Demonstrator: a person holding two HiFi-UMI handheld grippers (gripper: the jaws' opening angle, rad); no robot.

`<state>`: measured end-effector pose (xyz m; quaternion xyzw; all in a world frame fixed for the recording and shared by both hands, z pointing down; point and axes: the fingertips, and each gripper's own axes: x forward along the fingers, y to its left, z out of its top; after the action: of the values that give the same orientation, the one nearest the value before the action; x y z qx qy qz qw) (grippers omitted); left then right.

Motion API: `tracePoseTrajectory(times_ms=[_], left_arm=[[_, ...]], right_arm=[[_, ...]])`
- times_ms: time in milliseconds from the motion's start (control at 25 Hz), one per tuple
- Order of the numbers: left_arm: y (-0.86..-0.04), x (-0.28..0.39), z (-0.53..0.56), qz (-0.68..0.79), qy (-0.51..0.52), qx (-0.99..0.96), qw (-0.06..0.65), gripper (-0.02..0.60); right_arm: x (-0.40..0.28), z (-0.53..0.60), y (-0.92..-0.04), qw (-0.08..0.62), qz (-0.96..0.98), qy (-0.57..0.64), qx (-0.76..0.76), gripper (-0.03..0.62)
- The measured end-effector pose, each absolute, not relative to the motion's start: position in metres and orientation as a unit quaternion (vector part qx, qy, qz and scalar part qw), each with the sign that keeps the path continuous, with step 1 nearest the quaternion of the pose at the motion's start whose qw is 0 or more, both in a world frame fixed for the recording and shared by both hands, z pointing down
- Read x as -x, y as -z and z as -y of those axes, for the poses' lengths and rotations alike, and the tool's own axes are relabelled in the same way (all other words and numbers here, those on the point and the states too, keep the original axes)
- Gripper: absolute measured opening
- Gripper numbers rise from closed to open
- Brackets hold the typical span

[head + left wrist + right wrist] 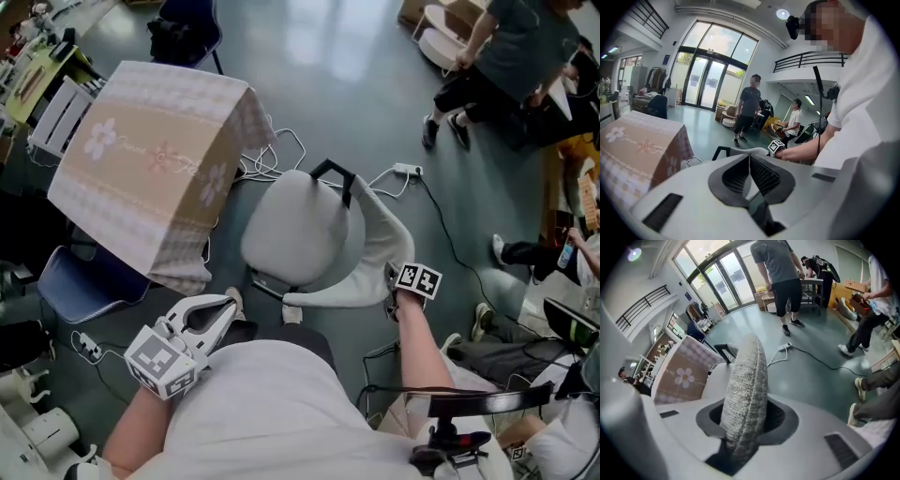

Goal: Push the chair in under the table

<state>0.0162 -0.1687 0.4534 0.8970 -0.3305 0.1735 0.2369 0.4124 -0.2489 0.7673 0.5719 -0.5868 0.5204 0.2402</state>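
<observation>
Right gripper (743, 420) is clamped on the fabric backrest (746, 376) of the grey chair (298, 232), which sits just beside the cloth-covered table (141, 159), not under it yet. Left gripper (750, 174) jaws are pressed together with nothing between them

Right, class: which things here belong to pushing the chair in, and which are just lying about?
Job: grey chair, cloth-covered table, right gripper clamped on the chair's backrest.
Lying about: blue chair, floor cables, power strip.
</observation>
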Motion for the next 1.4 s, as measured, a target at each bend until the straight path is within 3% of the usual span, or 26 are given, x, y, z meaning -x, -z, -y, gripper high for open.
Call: tracePoseTrajectory(times_ms=[240, 1400], left_arm=[[-0.456, 0.006, 0.176, 0.345, -0.164, -0.891, 0.244, 0.017], [-0.468, 0.112, 0.188, 0.381, -0.142, -0.872, 0.272, 0.017]], right_arm=[[-0.399, 0.247, -0.763, 0.278, 0.589, -0.497, -0.573, 0.107], [-0.24, 0.342, -0.761, 0.258, 0.609, -0.507, -0.553, 0.106]])
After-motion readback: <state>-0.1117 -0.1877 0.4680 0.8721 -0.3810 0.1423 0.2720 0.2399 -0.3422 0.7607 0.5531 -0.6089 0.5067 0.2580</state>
